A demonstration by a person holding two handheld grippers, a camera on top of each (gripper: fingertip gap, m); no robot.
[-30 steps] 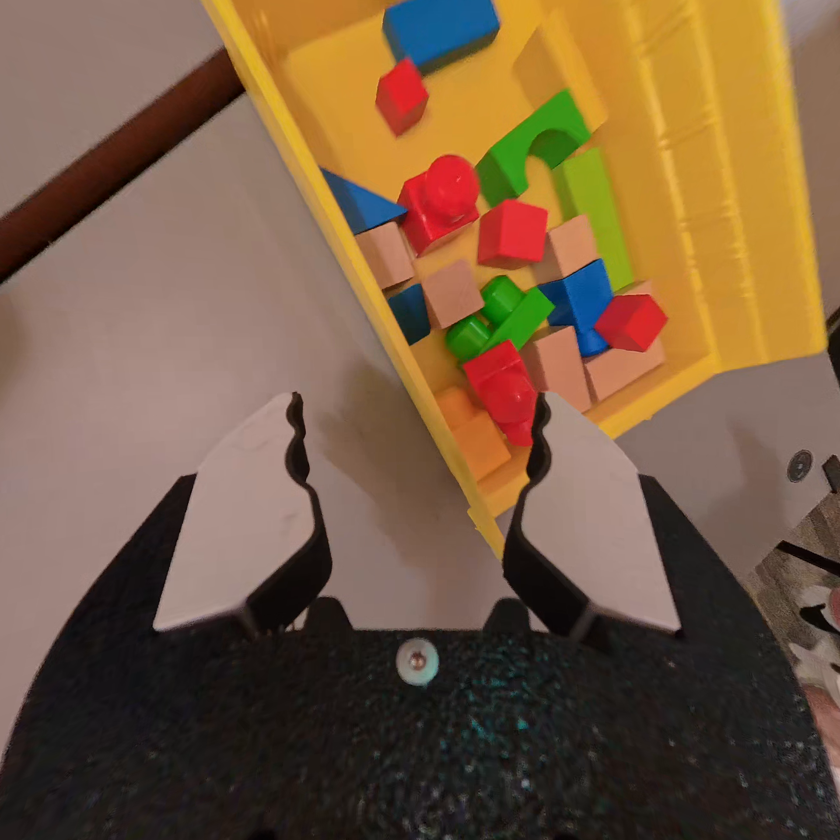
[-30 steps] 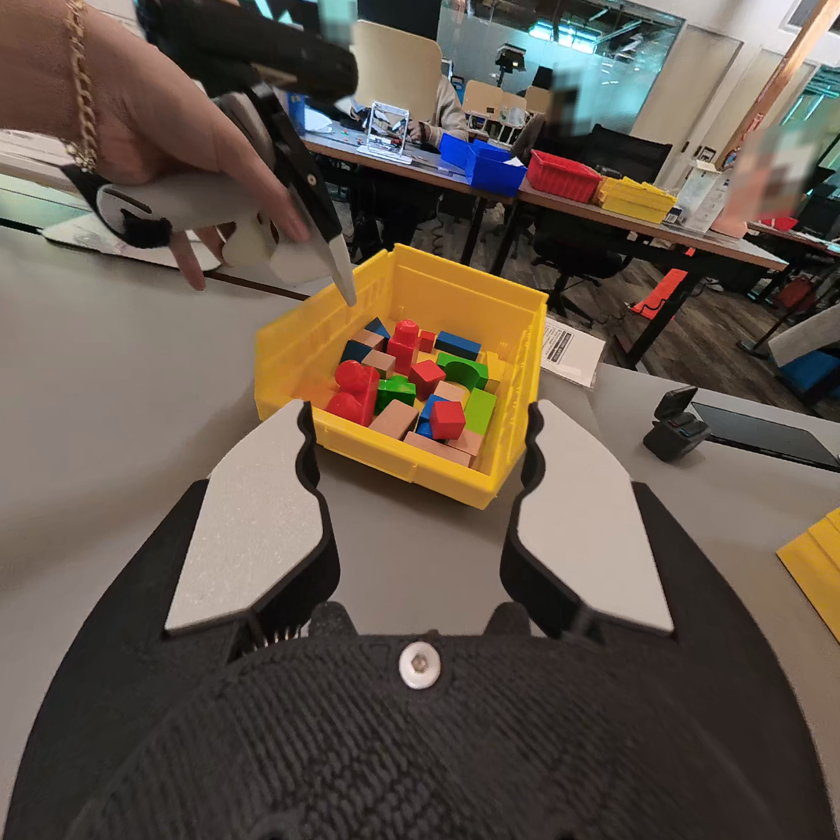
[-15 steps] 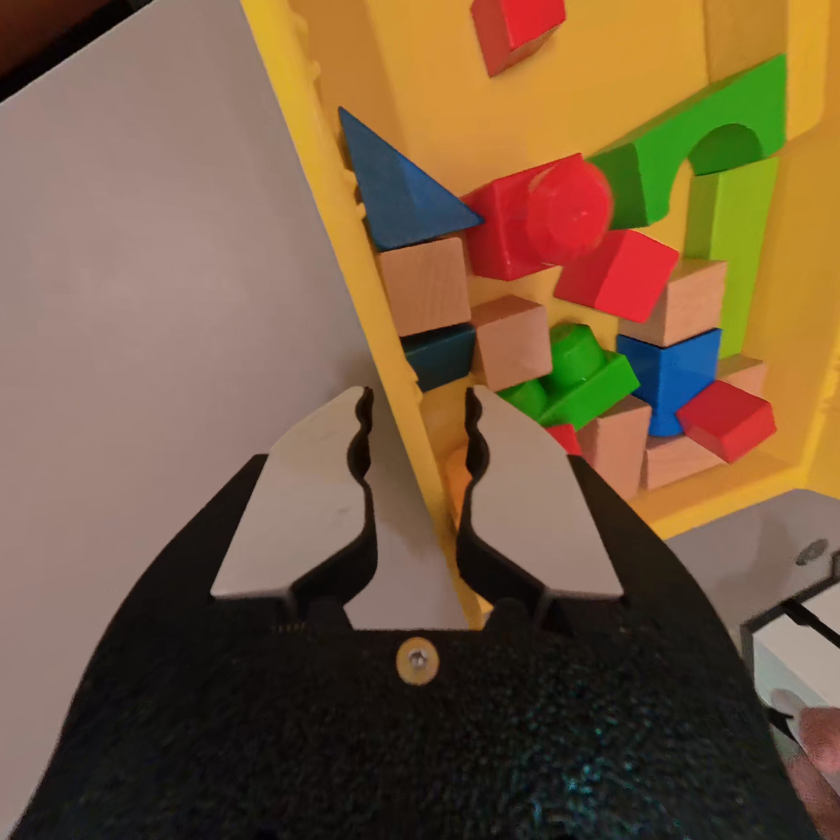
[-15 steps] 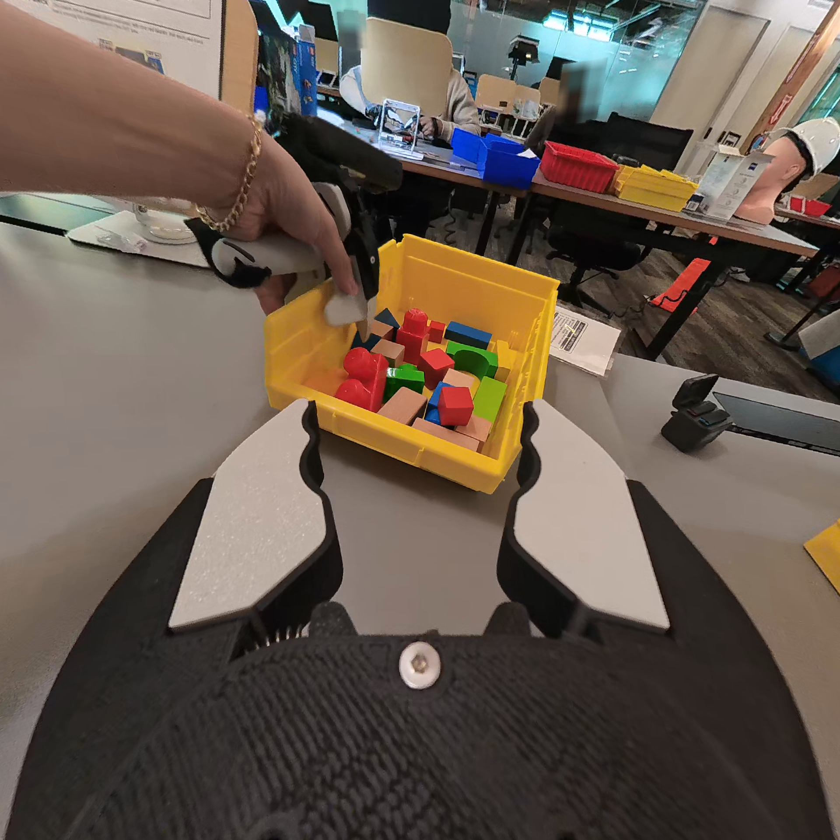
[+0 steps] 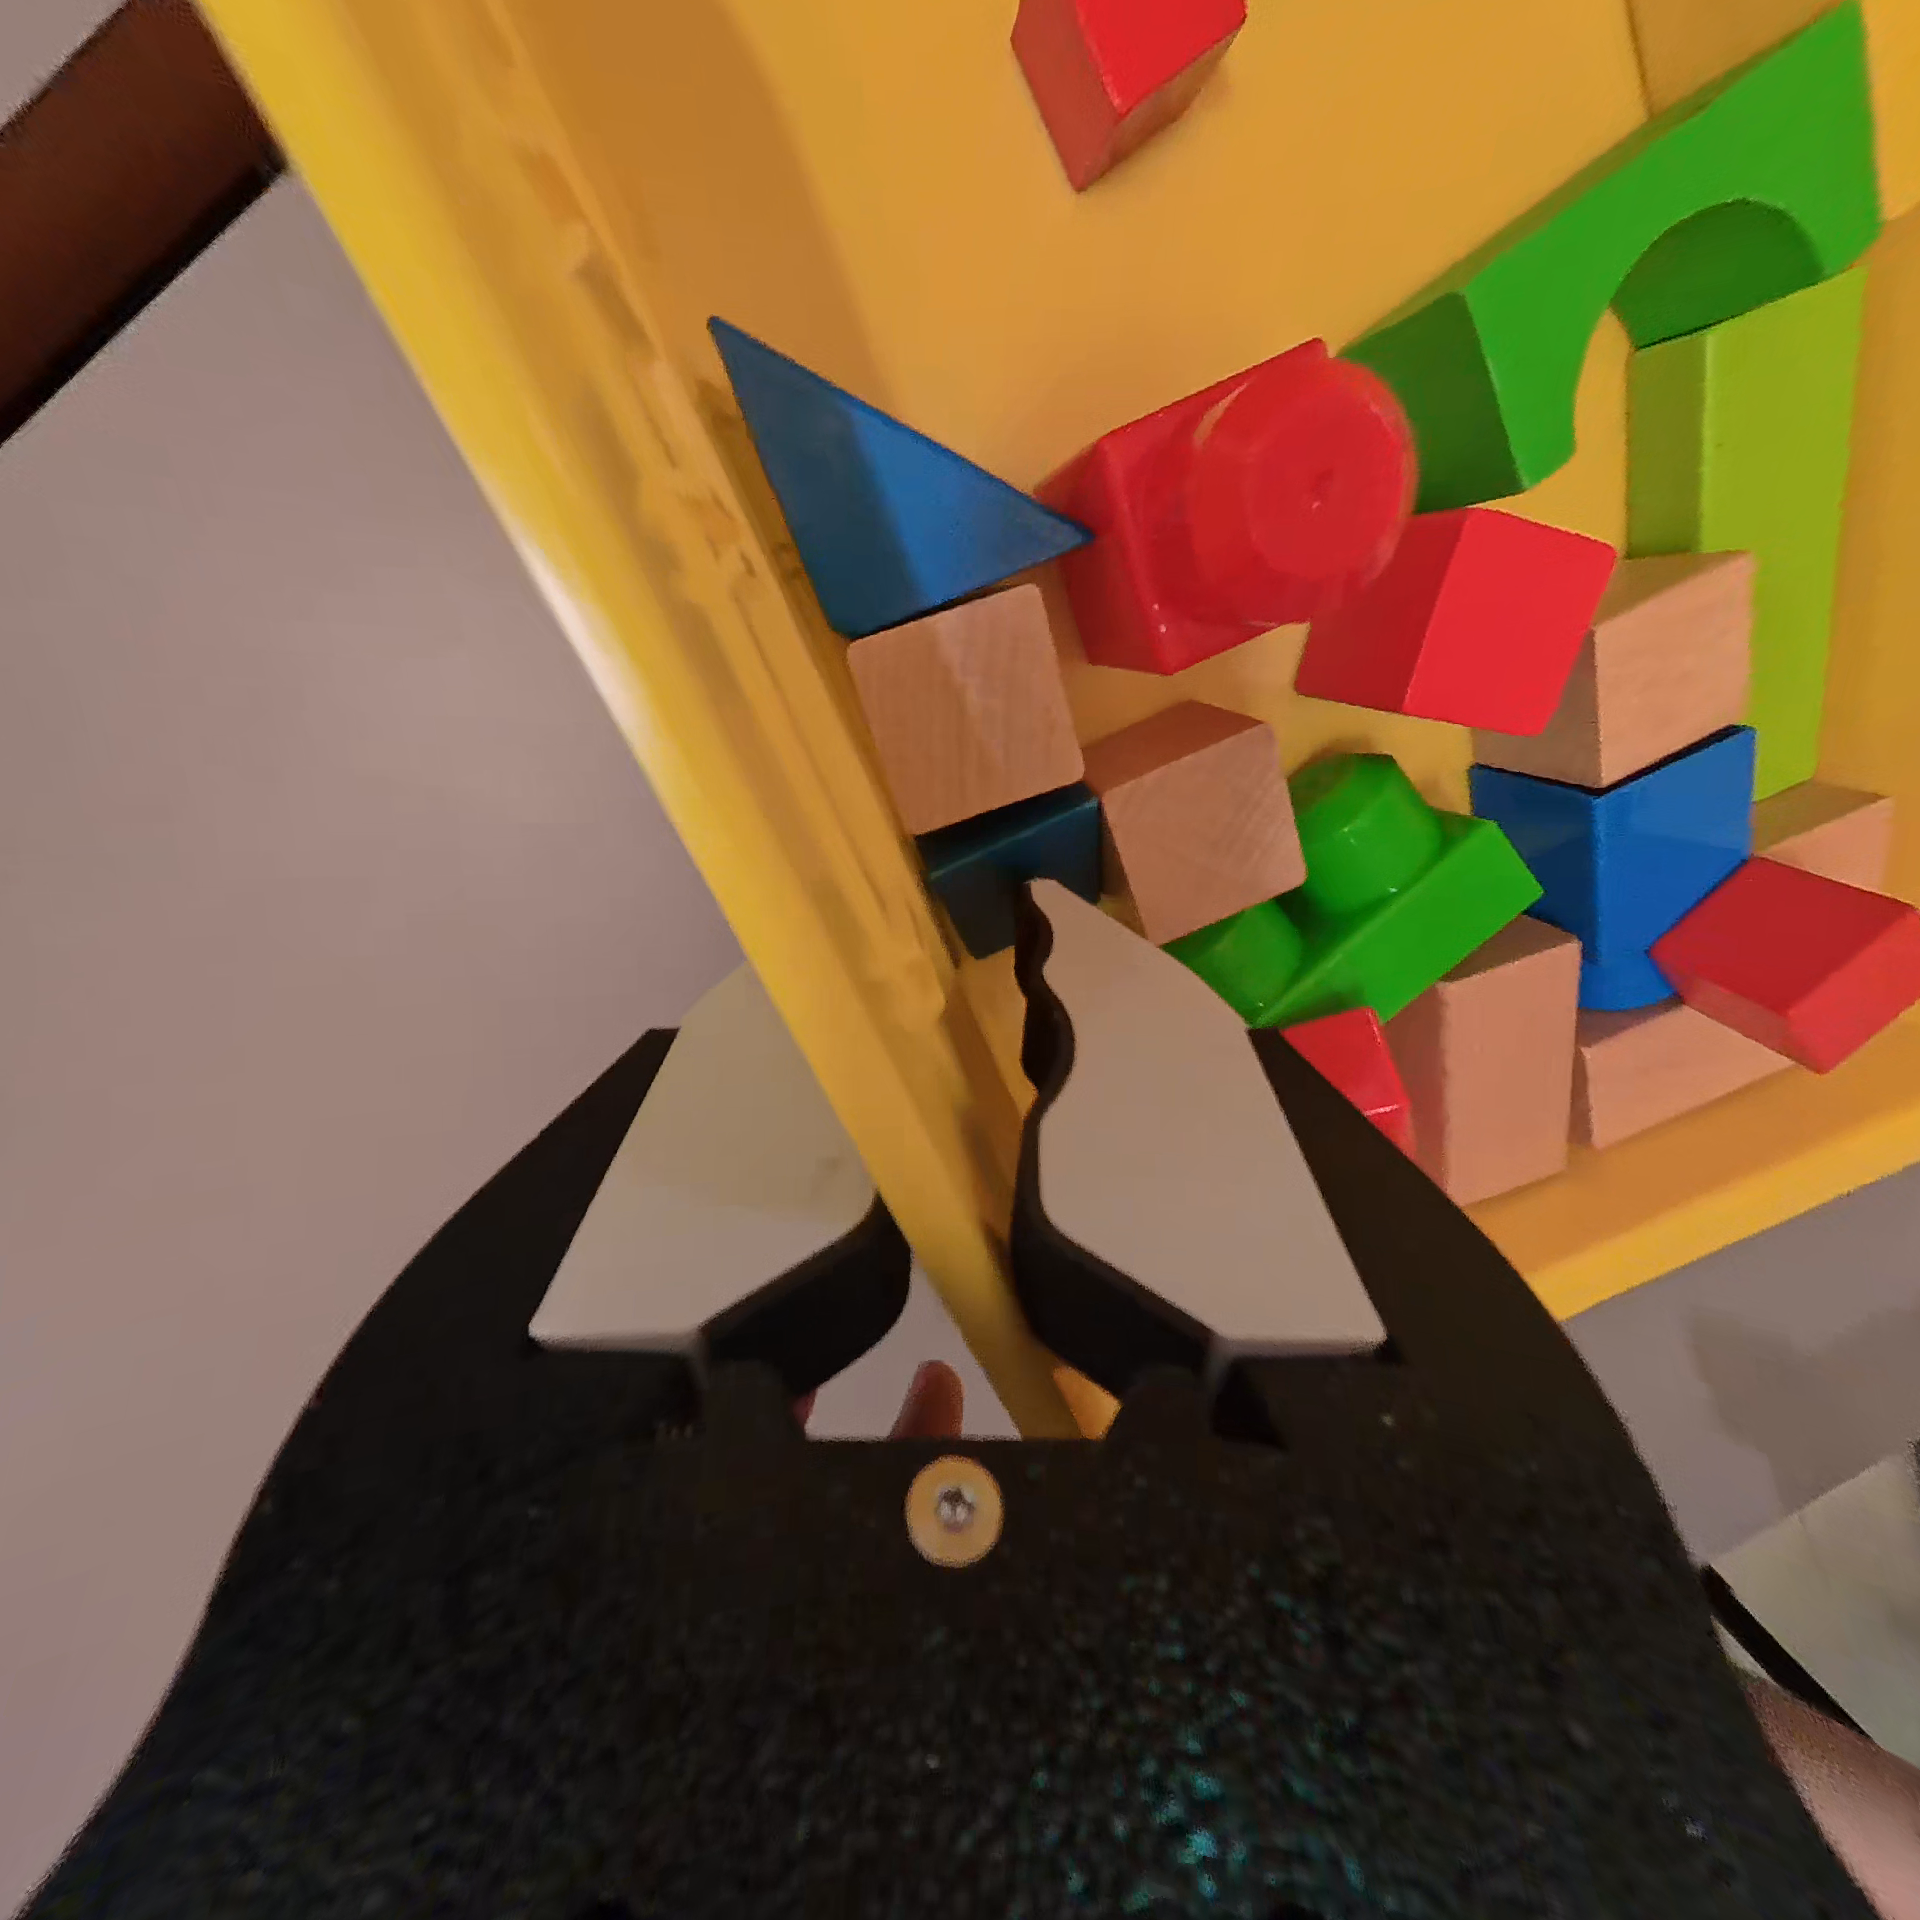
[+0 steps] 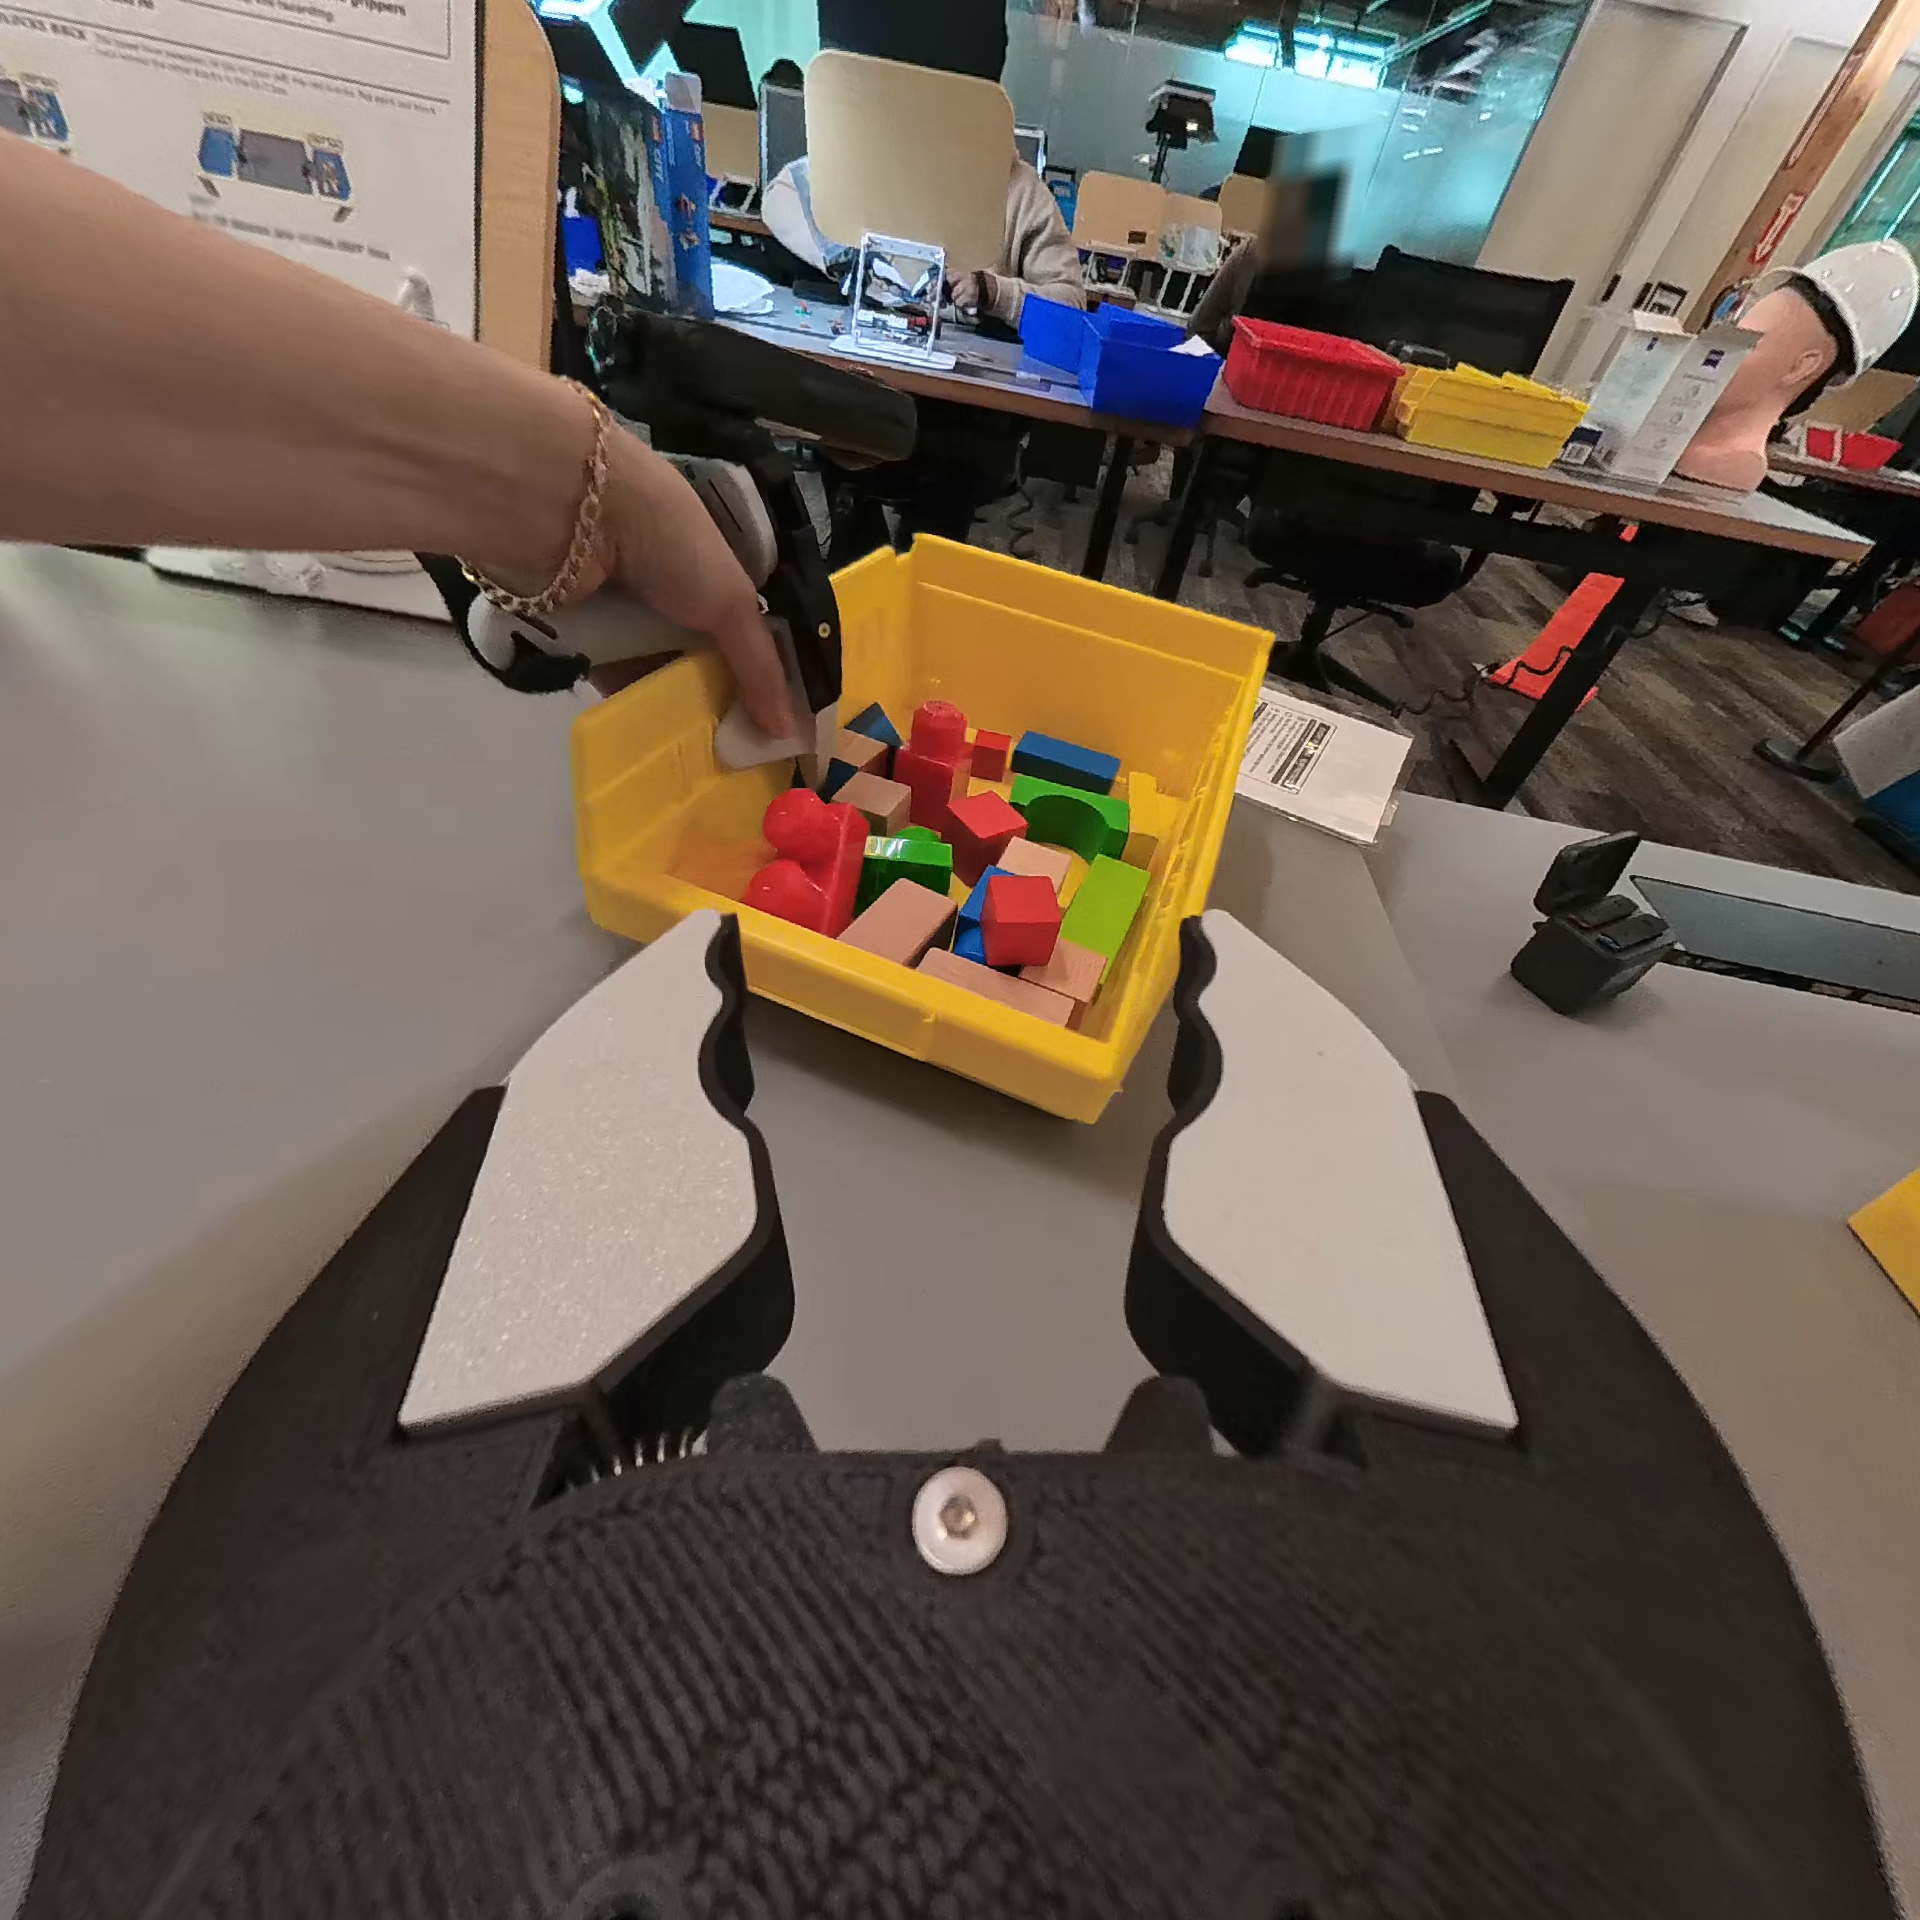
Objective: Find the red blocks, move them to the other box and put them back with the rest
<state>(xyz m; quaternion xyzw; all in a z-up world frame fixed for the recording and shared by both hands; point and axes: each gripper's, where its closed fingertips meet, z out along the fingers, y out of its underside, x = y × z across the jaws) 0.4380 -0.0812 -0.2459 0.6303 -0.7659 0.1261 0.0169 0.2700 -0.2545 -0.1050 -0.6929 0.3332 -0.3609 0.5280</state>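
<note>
Red blocks (image 6: pixel 982 826) lie untouched while left jaws pinch the yellow box's wall (image 5: pixel 727 790); right jaws gape bare.

a grey table (image 6: pixel 208 935) fills the foreground. behind it stands a long desk (image 6: pixel 1558 478) with a brown edge and dark legs, carrying a blue bin (image 6: pixel 1132 364), a red basket (image 6: pixel 1309 374), yellow trays (image 6: pixel 1486 416) and a mannequin head in a white helmet (image 6: pixel 1829 343). a person in a light sweatshirt (image 6: pixel 1029 249) sits at another desk further back. black office chairs (image 6: pixel 1455 312) stand on a dark patterned floor (image 6: pixel 1662 707). glass partitions (image 6: pixel 1351 114) line the back, and a poster board (image 6: pixel 270 135) stands at the left. the light is even.
</note>
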